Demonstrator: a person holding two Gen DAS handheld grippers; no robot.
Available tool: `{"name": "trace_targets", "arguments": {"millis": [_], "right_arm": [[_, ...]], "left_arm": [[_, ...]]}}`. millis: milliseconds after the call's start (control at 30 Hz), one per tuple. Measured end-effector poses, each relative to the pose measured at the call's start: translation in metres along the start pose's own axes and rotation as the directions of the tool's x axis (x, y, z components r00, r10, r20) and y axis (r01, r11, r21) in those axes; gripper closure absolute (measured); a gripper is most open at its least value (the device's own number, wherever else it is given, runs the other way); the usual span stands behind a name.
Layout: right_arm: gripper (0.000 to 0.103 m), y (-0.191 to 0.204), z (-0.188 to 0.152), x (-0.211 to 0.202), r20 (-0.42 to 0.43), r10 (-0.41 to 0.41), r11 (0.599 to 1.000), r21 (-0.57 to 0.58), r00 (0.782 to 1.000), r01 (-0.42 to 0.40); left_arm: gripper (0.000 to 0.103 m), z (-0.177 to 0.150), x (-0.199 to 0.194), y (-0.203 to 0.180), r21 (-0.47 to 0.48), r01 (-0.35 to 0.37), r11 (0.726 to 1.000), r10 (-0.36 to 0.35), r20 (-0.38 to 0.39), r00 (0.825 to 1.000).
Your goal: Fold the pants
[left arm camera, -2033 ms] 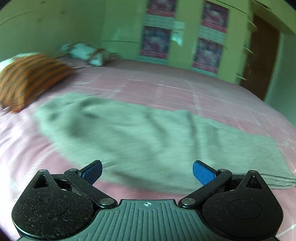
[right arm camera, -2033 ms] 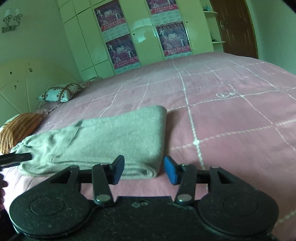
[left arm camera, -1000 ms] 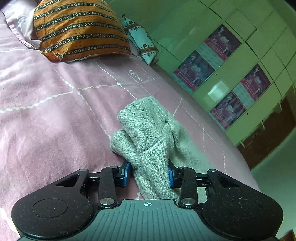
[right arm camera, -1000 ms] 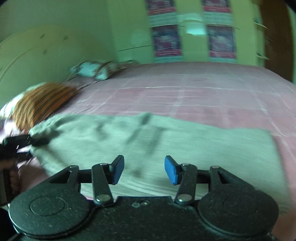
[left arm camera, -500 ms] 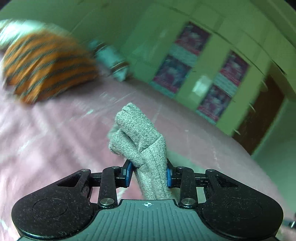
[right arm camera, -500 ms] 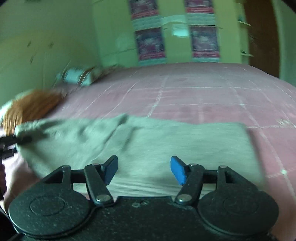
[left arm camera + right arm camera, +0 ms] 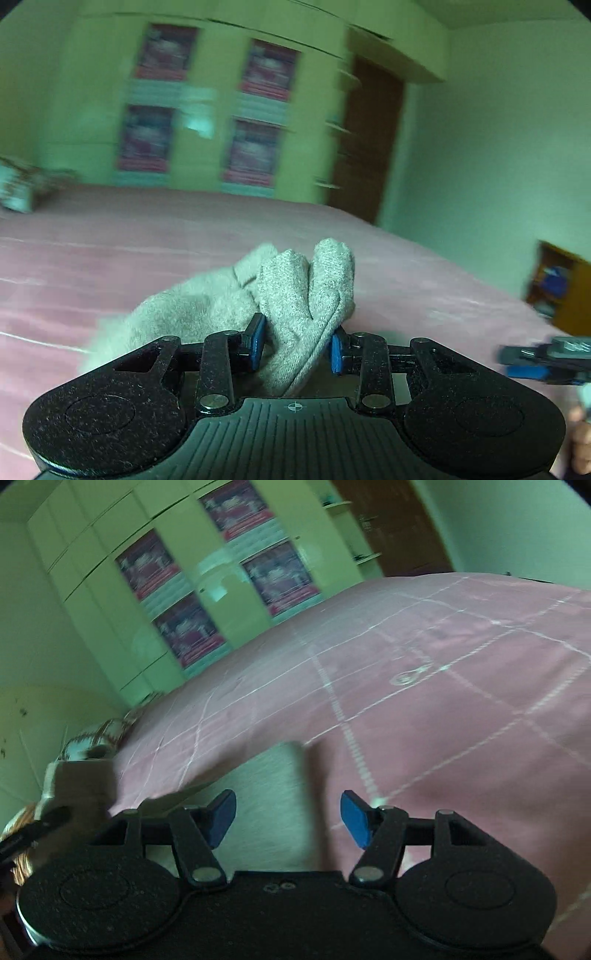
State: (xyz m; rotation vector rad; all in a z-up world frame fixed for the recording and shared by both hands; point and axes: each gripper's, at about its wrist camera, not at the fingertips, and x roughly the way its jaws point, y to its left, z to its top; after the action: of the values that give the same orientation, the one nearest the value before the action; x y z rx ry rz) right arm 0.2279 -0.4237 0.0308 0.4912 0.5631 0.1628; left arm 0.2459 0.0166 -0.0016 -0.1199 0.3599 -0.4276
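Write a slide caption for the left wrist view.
Left gripper clamps bunched grey pants above a pink bedspread.

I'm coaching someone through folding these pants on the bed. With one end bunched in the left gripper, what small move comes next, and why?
Probably carry the left gripper, shut on the bunched end of the grey pants, on across and lay that end over the part lying flat on the pink bedspread. The right gripper is open with nothing between its pads, so only the left can complete the fold.
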Motion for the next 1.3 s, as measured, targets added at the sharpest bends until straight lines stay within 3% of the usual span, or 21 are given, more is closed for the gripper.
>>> {"name": "trace_targets", "arguments": {"millis": [67,100,167,233,267,300,367,400,467,600,767,1033,1167,1300], "right_arm": [[0.047,-0.013,0.004,-0.001,0.003,-0.01,1.0,0.028,1.0,0.01],[0.046,-0.019,0.005,-0.002,0.004,-0.008,0.999,0.046,1.0,0.008],[0.046,-0.029,0.009,-0.006,0.003,0.009,0.998,0.068,1.0,-0.01],[0.046,-0.033,0.011,-0.006,0.005,0.04,0.996,0.079,0.999,-0.041],[0.046,-0.034,0.011,-0.004,0.001,0.066,0.993,0.093,0.998,-0.066],[0.046,-0.034,0.009,0.0,-0.005,0.099,0.988,0.116,0.995,-0.098],[0.046,-0.027,0.002,0.004,-0.024,0.153,0.978,0.15,0.988,-0.147],[0.046,-0.021,-0.001,0.008,-0.035,0.175,0.972,0.162,0.984,-0.167],[0.046,-0.01,-0.008,0.015,-0.056,0.205,0.964,0.181,0.977,-0.192],[0.044,0.004,-0.011,0.021,-0.102,0.271,0.948,0.201,0.957,-0.247],[0.042,0.011,-0.018,0.038,-0.183,0.317,0.924,0.282,0.931,-0.259],[0.041,0.029,-0.033,0.054,-0.185,0.321,0.903,0.356,0.929,-0.241],[0.041,0.04,-0.037,0.054,-0.188,0.304,0.91,0.347,0.934,-0.227],[0.04,0.044,-0.038,0.054,-0.191,0.293,0.914,0.342,0.937,-0.216]], "left_arm": [[0.063,-0.018,0.019,-0.033,-0.009,0.036,0.999,-0.037,-0.088,0.995],[0.063,-0.027,0.023,-0.044,-0.015,0.02,1.0,-0.021,-0.126,0.992],[0.063,-0.043,0.011,-0.054,-0.017,-0.017,1.0,0.015,-0.113,0.994],[0.063,-0.048,-0.008,-0.046,-0.056,0.011,0.998,-0.017,-0.108,0.994],[0.055,-0.048,-0.018,-0.041,-0.075,0.05,0.996,-0.057,-0.095,0.994],[0.029,-0.046,-0.024,-0.038,-0.064,0.073,0.995,-0.079,-0.095,0.992],[0.01,-0.044,-0.032,-0.045,0.02,0.018,1.0,-0.016,-0.114,0.993],[0.01,-0.041,-0.037,-0.047,0.043,0.024,0.999,-0.02,-0.104,0.994],[0.01,-0.037,-0.051,-0.041,0.003,0.049,0.999,-0.049,-0.062,0.997],[0.01,-0.036,-0.072,-0.017,-0.05,-0.039,0.998,0.037,-0.03,0.999],[0.01,-0.061,-0.103,0.026,-0.103,-0.163,0.981,0.156,-0.069,0.985],[0.01,-0.084,-0.1,0.056,-0.112,-0.309,0.944,0.288,-0.168,0.943],[0.017,-0.085,-0.082,0.066,-0.081,-0.357,0.931,0.334,-0.209,0.919],[0.02,-0.085,-0.078,0.072,-0.092,-0.375,0.922,0.349,-0.218,0.911]]}}
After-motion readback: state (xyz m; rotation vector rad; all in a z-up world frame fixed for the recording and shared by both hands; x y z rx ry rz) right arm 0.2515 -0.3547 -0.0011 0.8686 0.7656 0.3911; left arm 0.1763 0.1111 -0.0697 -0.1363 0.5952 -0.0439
